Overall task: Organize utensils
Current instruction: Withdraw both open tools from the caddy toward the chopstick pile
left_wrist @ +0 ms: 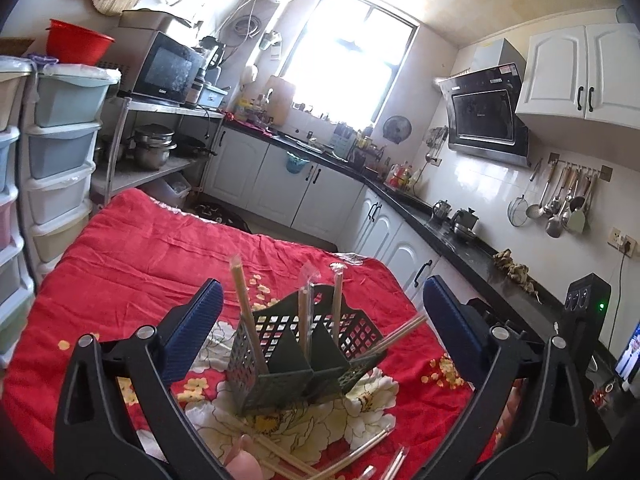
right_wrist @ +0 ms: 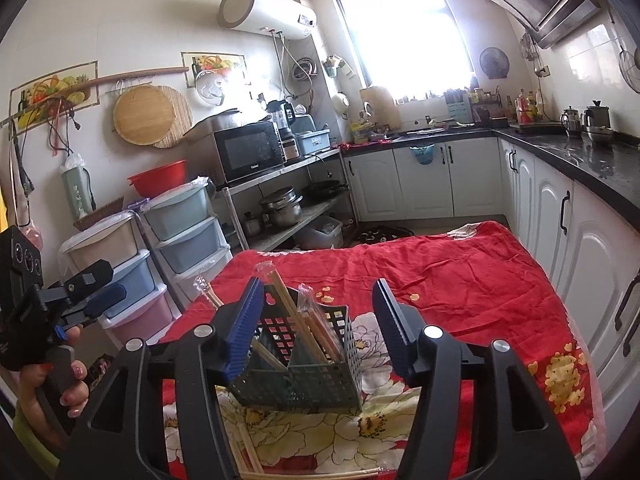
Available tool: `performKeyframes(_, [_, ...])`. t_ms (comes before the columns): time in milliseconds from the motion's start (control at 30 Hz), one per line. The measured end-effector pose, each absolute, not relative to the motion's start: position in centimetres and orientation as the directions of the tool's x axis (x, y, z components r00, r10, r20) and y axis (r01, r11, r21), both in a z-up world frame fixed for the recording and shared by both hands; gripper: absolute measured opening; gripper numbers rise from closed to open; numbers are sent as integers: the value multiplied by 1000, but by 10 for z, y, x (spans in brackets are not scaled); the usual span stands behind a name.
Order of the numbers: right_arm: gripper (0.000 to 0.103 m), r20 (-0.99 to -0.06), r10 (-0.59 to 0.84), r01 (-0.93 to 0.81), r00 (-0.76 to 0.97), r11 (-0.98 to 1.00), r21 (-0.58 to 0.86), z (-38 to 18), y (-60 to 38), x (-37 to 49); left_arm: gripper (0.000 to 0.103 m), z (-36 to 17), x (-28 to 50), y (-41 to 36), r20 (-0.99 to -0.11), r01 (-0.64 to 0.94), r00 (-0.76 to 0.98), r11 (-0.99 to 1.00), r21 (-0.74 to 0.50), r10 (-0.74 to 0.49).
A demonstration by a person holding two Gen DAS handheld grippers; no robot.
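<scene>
Both my grippers sit back from the green perforated caddy [left_wrist: 308, 364], which stands upright on the red floral cloth [left_wrist: 132, 248] so its compartments face up for loading. My left gripper [left_wrist: 316, 320] has its jaws spread as wide as they go, nothing between the pads, caddy framed just beyond them. My right gripper [right_wrist: 316, 328] is about half open, also empty; its left pad looks close to the caddy wall, touching or not I cannot tell.

Several wrapped chopstick pairs [right_wrist: 308, 320] already stand leaning in the compartments (dropped end-down so the dividers prop them). More wrapped pairs [left_wrist: 344, 456] lie loose on the cloth just in front of the caddy, under my left gripper. I judge the job partly done, and those loose ones are the next pick.
</scene>
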State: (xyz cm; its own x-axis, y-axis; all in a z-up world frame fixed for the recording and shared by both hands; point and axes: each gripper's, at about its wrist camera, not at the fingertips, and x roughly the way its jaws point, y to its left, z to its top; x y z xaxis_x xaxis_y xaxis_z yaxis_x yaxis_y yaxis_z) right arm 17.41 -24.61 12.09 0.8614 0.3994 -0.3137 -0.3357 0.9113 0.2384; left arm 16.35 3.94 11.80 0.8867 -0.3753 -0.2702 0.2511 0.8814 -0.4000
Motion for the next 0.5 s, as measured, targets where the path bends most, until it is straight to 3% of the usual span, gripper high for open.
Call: performKeyframes(500, [59,-362,396,-332,844,915,229,106,-243,162,92,89,144,58,-320,203,872,869,-451,-370])
